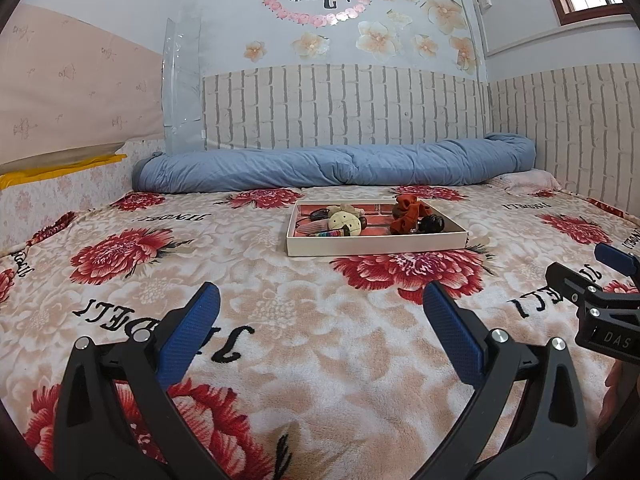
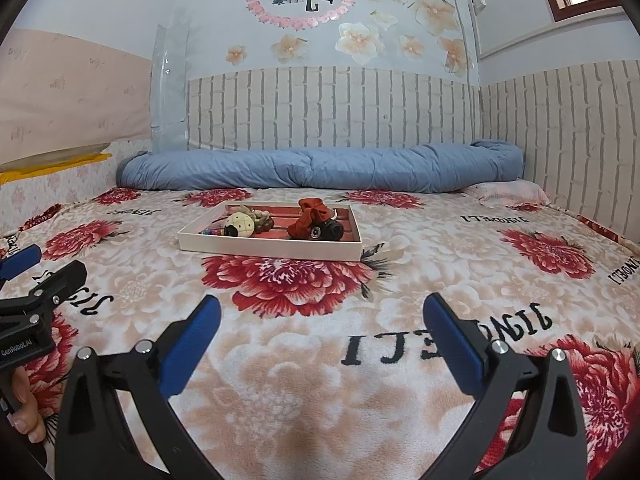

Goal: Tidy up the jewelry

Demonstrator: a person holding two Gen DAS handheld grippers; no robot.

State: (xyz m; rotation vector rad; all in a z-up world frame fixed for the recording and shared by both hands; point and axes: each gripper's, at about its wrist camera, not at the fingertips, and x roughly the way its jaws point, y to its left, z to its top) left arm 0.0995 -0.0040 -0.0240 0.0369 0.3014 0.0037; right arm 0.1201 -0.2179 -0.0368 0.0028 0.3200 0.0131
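Observation:
A shallow white tray [image 1: 376, 245] [image 2: 268, 249] with a red lining lies on the bed ahead of both grippers. In it are a rust-red scrunchie [image 1: 409, 213] [image 2: 311, 216], a cream plush hair piece [image 1: 344, 221] [image 2: 239, 225], a black hair tie [image 1: 433, 223] [image 2: 329, 231] and a striped clip [image 1: 331, 234]. My left gripper [image 1: 320, 300] hovers open over the blanket, short of the tray, nothing between its blue pads. My right gripper [image 2: 320, 312] is open too, equally short of the tray. Each gripper shows at the edge of the other's view.
The bed carries a plush blanket [image 1: 280, 320] [image 2: 440, 264] with red flowers. A rolled blue duvet [image 1: 340, 166] [image 2: 320, 170] lies along the brick-pattern wall at the back. A pink pillow [image 1: 528, 182] sits at the far right. A hand [image 2: 28, 412] holds the left gripper's handle.

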